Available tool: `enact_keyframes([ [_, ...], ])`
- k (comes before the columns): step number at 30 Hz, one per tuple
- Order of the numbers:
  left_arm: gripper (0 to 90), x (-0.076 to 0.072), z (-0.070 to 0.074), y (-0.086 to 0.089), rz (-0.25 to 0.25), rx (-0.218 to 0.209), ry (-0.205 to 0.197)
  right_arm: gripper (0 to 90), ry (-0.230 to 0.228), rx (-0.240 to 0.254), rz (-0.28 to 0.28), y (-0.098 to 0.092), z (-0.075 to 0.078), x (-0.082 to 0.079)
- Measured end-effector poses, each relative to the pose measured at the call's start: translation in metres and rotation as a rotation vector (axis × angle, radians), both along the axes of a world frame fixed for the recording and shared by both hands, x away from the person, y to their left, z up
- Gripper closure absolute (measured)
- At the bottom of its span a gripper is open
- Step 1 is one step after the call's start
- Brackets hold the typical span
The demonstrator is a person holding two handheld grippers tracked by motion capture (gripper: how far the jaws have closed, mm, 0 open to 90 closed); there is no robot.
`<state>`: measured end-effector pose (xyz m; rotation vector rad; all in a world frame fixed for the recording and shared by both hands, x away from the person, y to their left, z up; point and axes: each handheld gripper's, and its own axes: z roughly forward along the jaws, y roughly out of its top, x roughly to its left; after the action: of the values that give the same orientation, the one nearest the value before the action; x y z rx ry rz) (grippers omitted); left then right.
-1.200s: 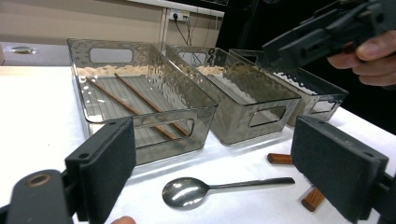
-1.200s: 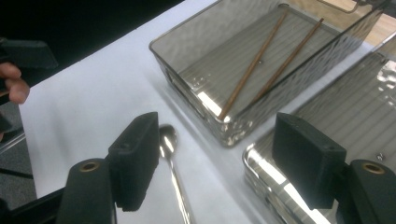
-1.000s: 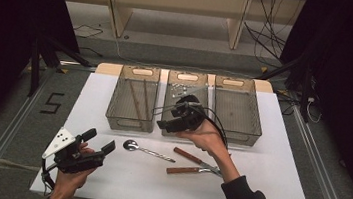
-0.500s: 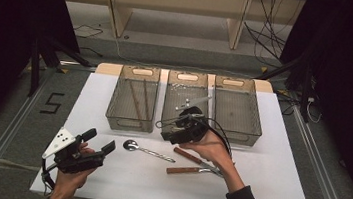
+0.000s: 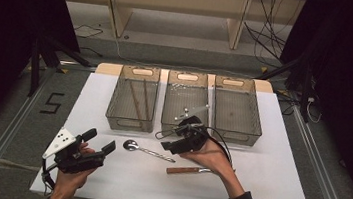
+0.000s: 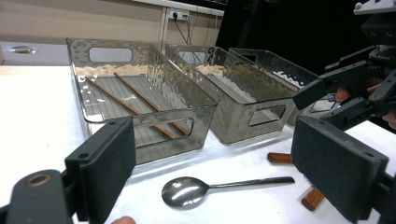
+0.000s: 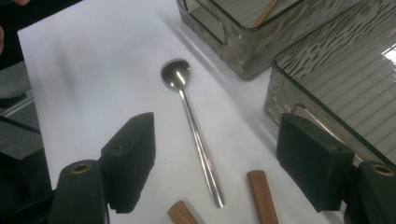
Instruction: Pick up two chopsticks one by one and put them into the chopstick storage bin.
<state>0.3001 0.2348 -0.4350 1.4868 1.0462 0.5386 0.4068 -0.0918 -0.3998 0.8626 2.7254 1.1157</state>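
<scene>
The right gripper (image 5: pixel 172 142) hangs over the spoon (image 5: pixel 147 150) on the white bench (image 5: pixel 279 192) — jaws wide, nothing between them. Two wooden handles (image 7: pixel 262 191) lie beside the spoon's stem, perhaps knives. The left gripper (image 5: pixel 97 141) is open too, empty.

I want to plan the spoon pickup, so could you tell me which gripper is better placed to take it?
The right gripper, I would judge: its open jaws hang over the spoon, with the handle lying between them. The left gripper, also open, sits off to the side, well short of the bowl.
</scene>
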Motion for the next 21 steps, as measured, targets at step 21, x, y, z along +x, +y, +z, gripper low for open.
enact_keyframes([
  [21, 13.6, 0.003, -0.001, -0.003, -0.010, -0.004, 0.010, 28.7, 0.007, -0.158, 0.090, 0.034, -0.036, -0.007],
])
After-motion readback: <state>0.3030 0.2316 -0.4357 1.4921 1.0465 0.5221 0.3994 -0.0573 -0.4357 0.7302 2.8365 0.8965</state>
